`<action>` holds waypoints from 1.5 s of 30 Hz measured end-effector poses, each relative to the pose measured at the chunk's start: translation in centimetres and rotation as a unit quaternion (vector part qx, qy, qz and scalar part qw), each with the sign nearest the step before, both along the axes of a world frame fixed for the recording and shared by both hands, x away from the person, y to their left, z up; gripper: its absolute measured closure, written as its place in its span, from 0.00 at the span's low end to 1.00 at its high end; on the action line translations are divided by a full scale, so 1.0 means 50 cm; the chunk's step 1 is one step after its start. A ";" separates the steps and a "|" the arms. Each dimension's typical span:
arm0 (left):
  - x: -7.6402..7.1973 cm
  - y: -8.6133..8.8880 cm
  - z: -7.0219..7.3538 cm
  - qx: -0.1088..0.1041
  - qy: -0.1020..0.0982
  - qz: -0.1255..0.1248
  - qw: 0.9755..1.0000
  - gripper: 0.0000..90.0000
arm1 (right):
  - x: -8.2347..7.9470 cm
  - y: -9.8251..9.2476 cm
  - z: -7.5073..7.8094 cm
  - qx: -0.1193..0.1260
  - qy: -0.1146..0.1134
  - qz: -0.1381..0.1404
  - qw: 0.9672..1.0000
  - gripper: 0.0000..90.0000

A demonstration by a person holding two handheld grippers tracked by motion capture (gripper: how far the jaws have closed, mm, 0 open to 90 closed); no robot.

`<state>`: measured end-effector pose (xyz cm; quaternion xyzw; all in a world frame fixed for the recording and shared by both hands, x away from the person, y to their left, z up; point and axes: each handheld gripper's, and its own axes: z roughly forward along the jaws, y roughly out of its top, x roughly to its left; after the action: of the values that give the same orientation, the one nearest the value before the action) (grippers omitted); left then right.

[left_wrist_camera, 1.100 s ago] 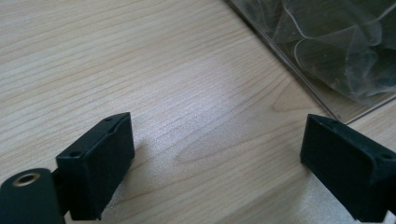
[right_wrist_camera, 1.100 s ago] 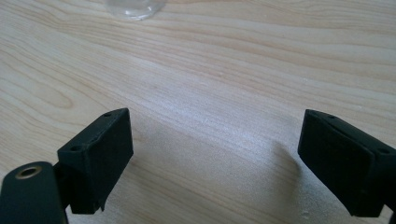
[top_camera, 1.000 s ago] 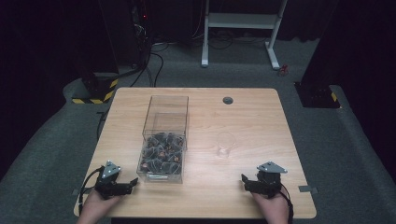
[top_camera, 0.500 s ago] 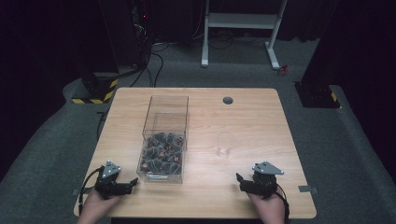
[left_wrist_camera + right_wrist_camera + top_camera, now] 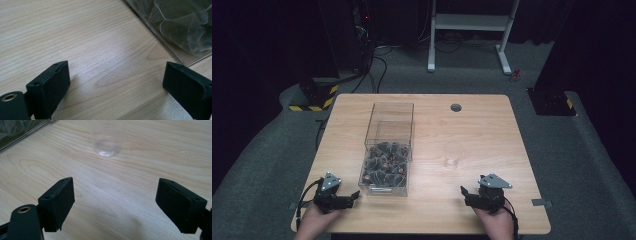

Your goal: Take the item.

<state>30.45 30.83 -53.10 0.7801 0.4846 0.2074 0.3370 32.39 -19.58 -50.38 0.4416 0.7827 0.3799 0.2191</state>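
Observation:
A tall clear plastic box [image 5: 388, 148] stands left of the table's middle, its bottom part full of small dark wrapped pieces [image 5: 384, 162]. A clear plastic cup [image 5: 454, 154] stands upright to its right. My left gripper [image 5: 353, 196] rests near the front left edge, open, with bare wood between its jaws and the box corner [image 5: 185, 37] just ahead on the right. My right gripper [image 5: 463, 192] sits near the front right edge, open and holding nothing. It points toward the cup [image 5: 106, 138], which stands a short way ahead of the jaws.
The wooden table [image 5: 492, 135] has a round cable hole [image 5: 456, 107] at the back. A strip of tape [image 5: 538, 202] marks the right front edge. Beyond the table are a white desk frame [image 5: 472, 30] and a yellow-black striped base [image 5: 314, 97] on grey carpet.
My right gripper has shifted a little to the left along the front edge. The left gripper, box and cup have stayed put.

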 end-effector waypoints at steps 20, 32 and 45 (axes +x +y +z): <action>0.000 0.000 0.000 0.001 0.001 -0.001 1.000 0.09 | -0.004 0.046 0.017 0.004 0.005 0.035 0.999 0.22; -0.001 0.000 0.000 0.000 0.001 0.000 1.000 0.09 | -0.006 0.093 0.039 0.011 -0.002 0.057 0.998 0.26; -0.001 0.000 0.000 0.000 0.002 0.000 1.000 0.09 | -0.010 0.132 0.051 0.021 -0.007 0.086 0.996 0.26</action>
<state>30.41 30.84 -53.09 0.7807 0.4849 0.2063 0.3359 31.90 -13.01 -47.82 0.3742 0.8081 0.4171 0.1815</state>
